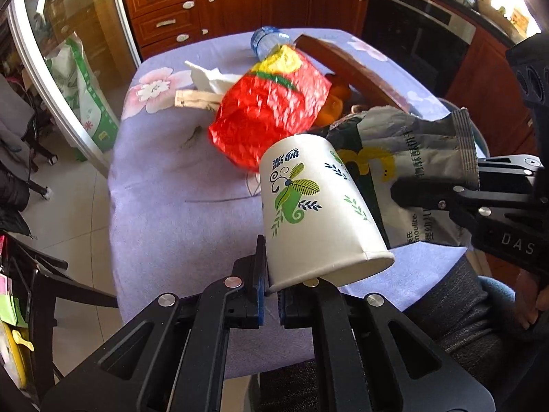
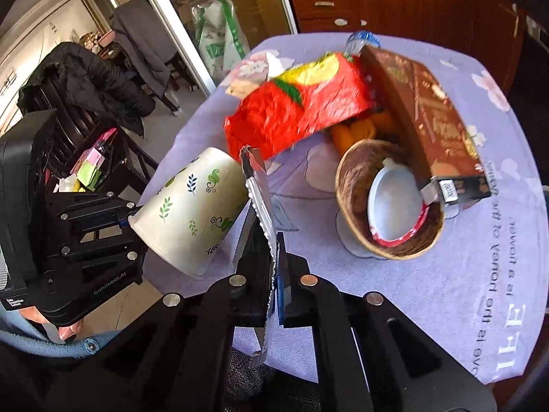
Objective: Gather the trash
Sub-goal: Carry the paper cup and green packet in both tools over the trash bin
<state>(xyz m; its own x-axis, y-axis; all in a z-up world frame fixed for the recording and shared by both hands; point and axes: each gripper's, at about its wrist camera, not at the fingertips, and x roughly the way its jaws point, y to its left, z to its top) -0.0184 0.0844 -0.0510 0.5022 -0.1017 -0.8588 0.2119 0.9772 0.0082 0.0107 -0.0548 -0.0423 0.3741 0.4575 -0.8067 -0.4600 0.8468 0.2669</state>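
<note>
A white paper cup [image 1: 308, 213] with green leaf prints lies tilted in the air, and my left gripper [image 1: 271, 274] is shut on its wall at the rim. In the right wrist view the same cup [image 2: 192, 213] sticks out of the left gripper [image 2: 128, 218] at the left. My right gripper [image 2: 274, 267] is shut on a silver foil packet [image 2: 260, 199], seen edge-on. From the left wrist view that grey packet [image 1: 411, 158] hangs just behind the cup, pinched by the right gripper [image 1: 405, 192]. A red snack bag [image 1: 271, 110] lies on the table beyond both.
On the lilac tablecloth [image 1: 171, 206] stand a wicker basket [image 2: 350, 171] holding a white lid [image 2: 394, 206], a brown box [image 2: 429, 113], orange peel [image 2: 357, 130], a water bottle [image 1: 267, 39] and tissue [image 1: 209, 77]. A chair with a black coat [image 2: 85, 82] stands left of the table.
</note>
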